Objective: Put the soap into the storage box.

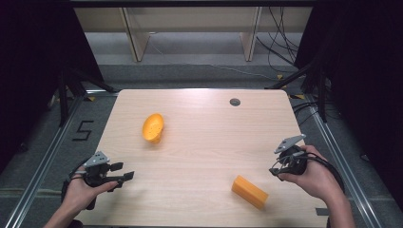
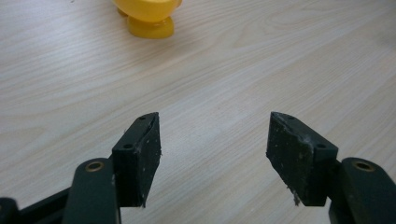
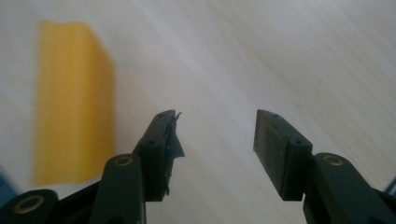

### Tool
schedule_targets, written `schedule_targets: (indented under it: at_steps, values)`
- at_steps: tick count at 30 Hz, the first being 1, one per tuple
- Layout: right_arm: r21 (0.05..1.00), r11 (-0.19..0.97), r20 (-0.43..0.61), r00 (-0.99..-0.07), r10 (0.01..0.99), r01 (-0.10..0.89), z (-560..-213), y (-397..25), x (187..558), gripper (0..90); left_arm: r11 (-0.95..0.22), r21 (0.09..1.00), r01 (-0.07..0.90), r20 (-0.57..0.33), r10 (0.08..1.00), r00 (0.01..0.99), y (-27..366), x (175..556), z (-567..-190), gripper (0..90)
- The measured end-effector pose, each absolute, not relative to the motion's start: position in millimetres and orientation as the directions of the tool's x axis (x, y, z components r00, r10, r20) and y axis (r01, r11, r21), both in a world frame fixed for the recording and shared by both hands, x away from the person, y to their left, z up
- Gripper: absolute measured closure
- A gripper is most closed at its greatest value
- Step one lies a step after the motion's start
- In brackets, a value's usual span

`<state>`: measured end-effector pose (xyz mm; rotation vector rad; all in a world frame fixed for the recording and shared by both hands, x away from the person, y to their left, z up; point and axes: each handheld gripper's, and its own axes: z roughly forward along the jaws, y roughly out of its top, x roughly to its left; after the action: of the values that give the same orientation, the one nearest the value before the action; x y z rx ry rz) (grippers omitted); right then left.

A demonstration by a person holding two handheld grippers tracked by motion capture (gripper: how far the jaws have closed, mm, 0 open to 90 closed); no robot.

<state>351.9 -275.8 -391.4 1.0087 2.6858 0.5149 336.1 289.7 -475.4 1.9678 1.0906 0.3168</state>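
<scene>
On the wooden table, the orange bowl and orange block lie untouched; left gripper and right gripper both gape wide, holding nothing.

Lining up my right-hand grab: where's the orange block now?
In the high view, the orange block lies near the table's front edge, right of centre, just left of the right gripper.
</scene>
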Motion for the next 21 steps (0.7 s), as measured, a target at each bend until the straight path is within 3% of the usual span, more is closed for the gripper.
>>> schedule_targets:
  at_steps: [2, 5, 11, 21]
  values:
    - [0.373, 0.723, -0.079, -0.757, 0.649, 0.581, -389, -273, 350, 48.4, -0.277, 0.774, 0.57, -0.159, 0.786, 0.598, 290, 337, -475, 34.5]
    - [0.262, 0.809, -0.069, -0.826, 0.559, 0.526, -385, -255, 344, 46.3, -0.267, 0.782, 0.564, -0.16, 0.788, 0.595, 289, 337, -476, 34.3]
    - [0.16, 0.87, -0.01, -0.88, 0.474, 0.467, -392, -226, 345, 40.4, -0.283, 0.786, 0.55, -0.146, 0.779, 0.609, 288, 336, -475, 33.7]
    - [0.09, 0.895, -0.019, -0.898, 0.44, 0.436, -410, -208, 350, 34.2, -0.295, 0.781, 0.55, -0.136, 0.78, 0.611, 284, 334, -474, 33.6]
